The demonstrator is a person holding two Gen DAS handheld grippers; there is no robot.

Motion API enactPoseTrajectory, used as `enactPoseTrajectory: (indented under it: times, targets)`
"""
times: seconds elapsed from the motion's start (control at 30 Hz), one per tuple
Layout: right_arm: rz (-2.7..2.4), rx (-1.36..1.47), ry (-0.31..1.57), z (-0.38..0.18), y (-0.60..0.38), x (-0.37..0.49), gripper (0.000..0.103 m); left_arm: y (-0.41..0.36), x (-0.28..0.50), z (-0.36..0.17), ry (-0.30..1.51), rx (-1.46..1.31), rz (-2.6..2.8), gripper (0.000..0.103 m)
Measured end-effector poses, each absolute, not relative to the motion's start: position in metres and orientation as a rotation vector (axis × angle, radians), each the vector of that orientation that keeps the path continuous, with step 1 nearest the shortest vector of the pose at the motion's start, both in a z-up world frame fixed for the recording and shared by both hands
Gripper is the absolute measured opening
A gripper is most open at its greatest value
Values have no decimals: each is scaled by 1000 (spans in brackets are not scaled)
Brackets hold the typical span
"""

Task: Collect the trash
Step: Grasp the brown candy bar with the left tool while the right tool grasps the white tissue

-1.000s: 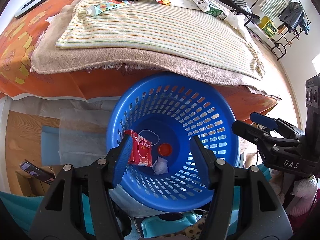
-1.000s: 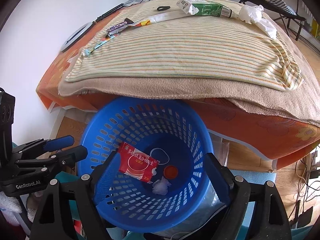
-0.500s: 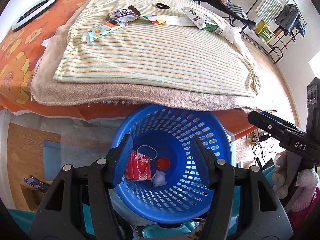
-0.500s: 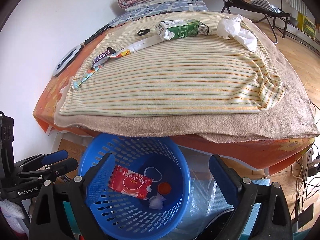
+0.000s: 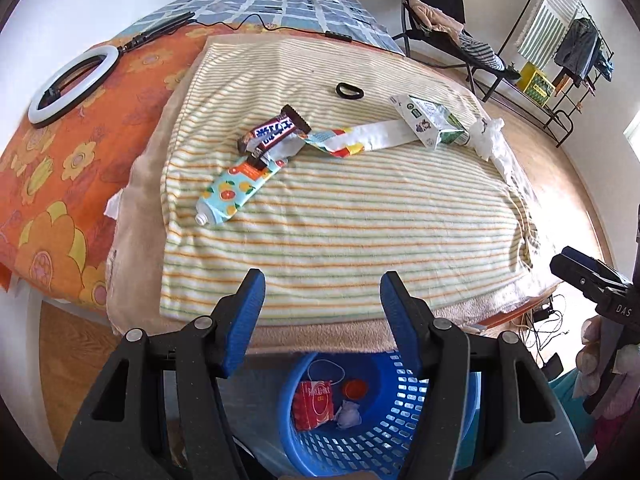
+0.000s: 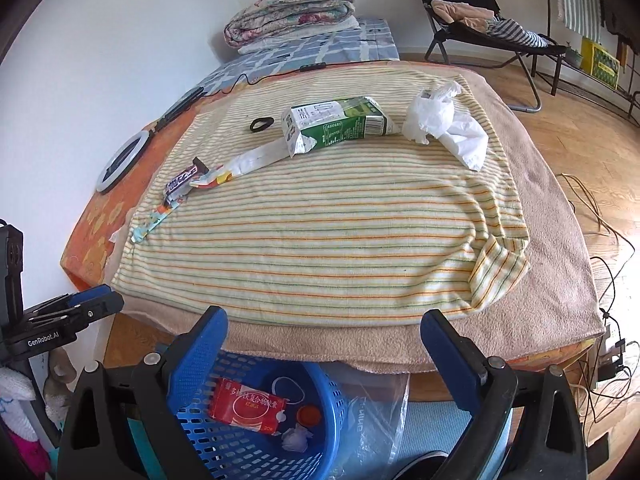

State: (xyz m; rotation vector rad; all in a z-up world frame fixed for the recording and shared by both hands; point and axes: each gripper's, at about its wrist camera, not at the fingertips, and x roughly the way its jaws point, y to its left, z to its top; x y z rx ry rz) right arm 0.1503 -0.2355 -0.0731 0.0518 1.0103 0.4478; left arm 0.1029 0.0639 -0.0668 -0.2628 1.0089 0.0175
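Note:
My left gripper (image 5: 322,280) hangs open and empty over the near edge of the striped towel (image 5: 340,216). My right gripper (image 6: 323,316) is also open, its jaws wide, with nothing between them. Below the bed edge stands the blue basket (image 5: 384,436) (image 6: 256,440), which holds a red packet (image 6: 248,404), an orange cap (image 6: 309,414) and a crumpled tissue (image 6: 296,438). Farther off on the towel lie a candy bar wrapper (image 5: 276,132), a fruit-print tube (image 5: 232,192), a long wrapper strip (image 5: 360,138), a green carton (image 6: 340,124), white crumpled paper (image 6: 444,124) and a black hair tie (image 6: 262,124).
A ring light (image 5: 72,84) with its cable lies on the orange sheet at the left. Folded quilts (image 6: 292,12) sit at the bed's far end. A folding chair (image 6: 480,12) and a clothes rack (image 5: 568,40) stand beyond. Cables (image 6: 600,208) trail across the wooden floor at the right.
Both grippers have risen and tilted up from over the basket, so the bed top now fills both views. The right jaws have spread wider. The left jaws kept their gap.

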Motion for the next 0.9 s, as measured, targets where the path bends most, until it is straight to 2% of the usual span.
enactPoseTrajectory:
  times: [0.4,0.9]
  targets:
    - [382,72,959,-51,-254,227,102,112,184,-73,1000,-277,42,62]
    - [249,2,976,-74,-260,351,103,131,242,-105,1046,-263,22,62]
